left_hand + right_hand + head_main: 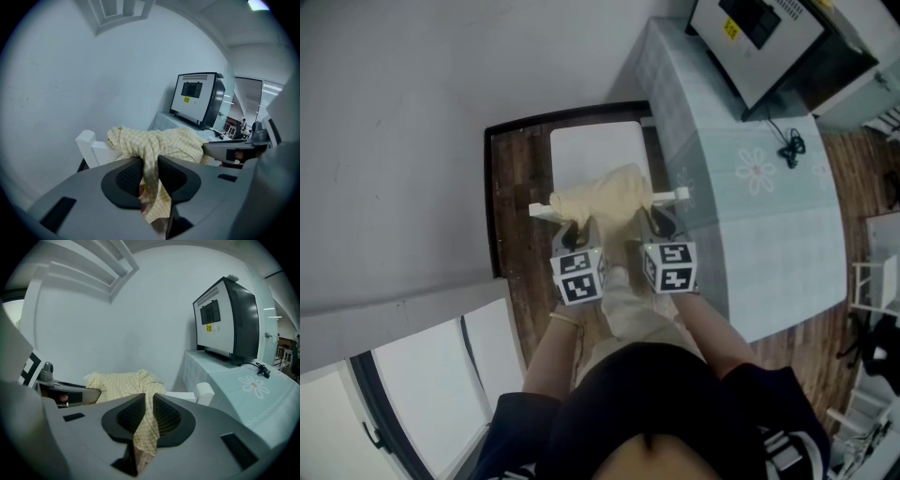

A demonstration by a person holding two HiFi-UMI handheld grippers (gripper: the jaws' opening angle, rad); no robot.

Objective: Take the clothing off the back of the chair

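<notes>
A pale yellow checked garment (pixel 602 199) lies draped over the top rail of a white chair (pixel 594 148), seen from above in the head view. My left gripper (pixel 572 232) is shut on a fold of the garment (pixel 149 159) near the rail's left end. My right gripper (pixel 656 225) is shut on another fold (pixel 146 416) toward the right end. Cloth hangs down between both pairs of pads. The chair rail's posts (pixel 86 138) (pixel 205 391) stick out on either side of the fabric.
A table with a light blue flowered cloth (pixel 759 197) stands right of the chair, bearing a white-and-black appliance (pixel 766 37) and a black cable (pixel 790 145). A grey wall (pixel 394 141) is close on the left. The person's arms and legs fill the lower middle.
</notes>
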